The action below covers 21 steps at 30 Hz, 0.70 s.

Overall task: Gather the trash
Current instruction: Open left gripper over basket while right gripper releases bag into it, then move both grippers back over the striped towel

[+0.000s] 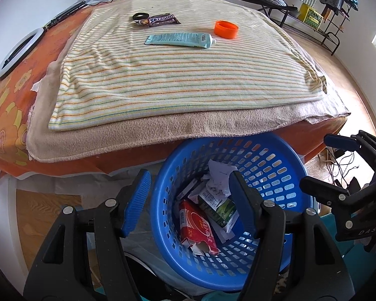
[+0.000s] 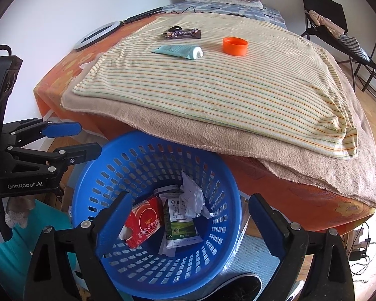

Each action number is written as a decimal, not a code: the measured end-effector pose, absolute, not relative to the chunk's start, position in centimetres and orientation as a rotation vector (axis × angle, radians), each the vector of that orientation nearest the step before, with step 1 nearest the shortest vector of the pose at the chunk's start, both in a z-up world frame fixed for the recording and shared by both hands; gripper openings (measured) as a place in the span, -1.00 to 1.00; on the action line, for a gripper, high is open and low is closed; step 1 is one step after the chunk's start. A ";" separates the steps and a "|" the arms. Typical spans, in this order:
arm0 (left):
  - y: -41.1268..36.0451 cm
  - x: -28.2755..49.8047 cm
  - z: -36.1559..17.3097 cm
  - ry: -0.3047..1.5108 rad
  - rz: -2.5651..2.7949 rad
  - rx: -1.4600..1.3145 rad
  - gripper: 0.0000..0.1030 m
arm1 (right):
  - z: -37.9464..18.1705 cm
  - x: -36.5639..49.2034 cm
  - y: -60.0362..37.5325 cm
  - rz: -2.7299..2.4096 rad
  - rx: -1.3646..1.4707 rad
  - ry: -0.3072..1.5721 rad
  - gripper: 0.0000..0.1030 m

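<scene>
Hovering over the blue basket (image 2: 148, 150), both grippers' fingers gape empty; reaching the tube (image 2: 178, 51) risks dragging the striped towel (image 2: 213, 95).

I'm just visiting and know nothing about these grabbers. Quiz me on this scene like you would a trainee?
1. True or false: the left gripper holds trash.
2. Which lies nearest the orange cap: A candy wrapper, B blue tube, C black ring?
3. What contains the red carton?

Key: 1 false, both it and the right gripper are open and empty. 2 B. 3 The blue basket.
</scene>
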<state>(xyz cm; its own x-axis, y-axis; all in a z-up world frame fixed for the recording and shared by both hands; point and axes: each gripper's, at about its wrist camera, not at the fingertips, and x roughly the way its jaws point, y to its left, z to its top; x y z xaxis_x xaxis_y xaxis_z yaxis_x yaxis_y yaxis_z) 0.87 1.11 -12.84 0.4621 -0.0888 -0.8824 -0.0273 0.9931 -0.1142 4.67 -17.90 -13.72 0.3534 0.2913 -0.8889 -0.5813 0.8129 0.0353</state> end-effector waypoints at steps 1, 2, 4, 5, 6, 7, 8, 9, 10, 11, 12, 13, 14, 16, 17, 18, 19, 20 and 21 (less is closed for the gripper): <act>1.2 1.0 -12.7 1.090 -0.041 -0.125 0.30 | -13.7 4.7 -17.9 0.573 -0.309 1.069 0.85; 1.2 1.1 -12.5 1.089 -0.045 -0.129 0.30 | -13.6 4.8 -17.9 0.570 -0.308 1.068 0.85; 1.3 1.4 -11.9 1.085 -0.048 -0.135 0.30 | -13.4 4.9 -18.0 0.569 -0.300 1.066 0.85; 1.5 1.6 -11.5 1.080 -0.048 -0.140 0.30 | -13.3 5.0 -18.0 0.568 -0.297 1.064 0.85; 1.6 1.9 -11.2 1.077 -0.049 -0.148 0.30 | -13.1 5.1 -18.0 0.566 -0.298 1.060 0.85; 1.8 2.2 -10.8 1.073 -0.050 -0.158 0.30 | -12.9 5.2 -18.0 0.566 -0.297 1.057 0.85; 2.0 2.6 -10.4 1.068 -0.050 -0.169 0.30 | -12.7 5.4 -18.0 0.565 -0.292 1.052 0.85; 2.1 3.0 -10.0 1.064 -0.050 -0.178 0.30 | -12.4 5.6 -18.0 0.566 -0.283 1.049 0.85; 2.3 3.4 -9.6 1.059 -0.049 -0.182 0.30 | -12.0 5.8 -18.1 0.570 -0.269 1.047 0.85; 2.4 3.9 -9.2 1.053 -0.050 -0.182 0.30 | -11.6 6.0 -18.1 0.575 -0.255 1.045 0.85; 2.5 4.5 -8.9 1.046 -0.052 -0.178 0.30 | -11.2 6.4 -18.1 0.577 -0.245 1.039 0.85; 2.6 5.1 -8.5 1.041 -0.051 -0.172 0.30 | -10.8 6.7 -18.1 0.578 -0.238 1.032 0.85; 2.9 5.8 -8.1 1.034 -0.050 -0.171 0.30 | -10.3 7.1 -18.0 0.579 -0.234 1.021 0.85; 3.5 7.3 -7.5 1.023 -0.067 -0.186 0.30 | -9.4 7.9 -17.9 0.576 -0.234 0.997 0.85; 3.8 8.2 -7.2 1.024 -0.075 -0.197 0.30 | -8.9 8.4 -17.8 0.572 -0.234 0.985 0.85; 4.1 9.1 -7.0 1.021 -0.074 -0.206 0.30 | -8.4 9.0 -17.8 0.571 -0.230 0.976 0.85; 4.4 9.9 -6.8 1.016 -0.080 -0.217 0.30 | -8.1 9.6 -17.8 0.575 -0.221 0.972 0.85; 4.6 10.9 -6.8 1.018 -0.097 -0.227 0.30 | -7.7 10.2 -17.8 0.581 -0.209 0.970 0.85; 4.8 11.9 -6.8 1.028 -0.116 -0.234 0.30 | -7.5 10.8 -17.8 0.583 -0.200 0.968 0.85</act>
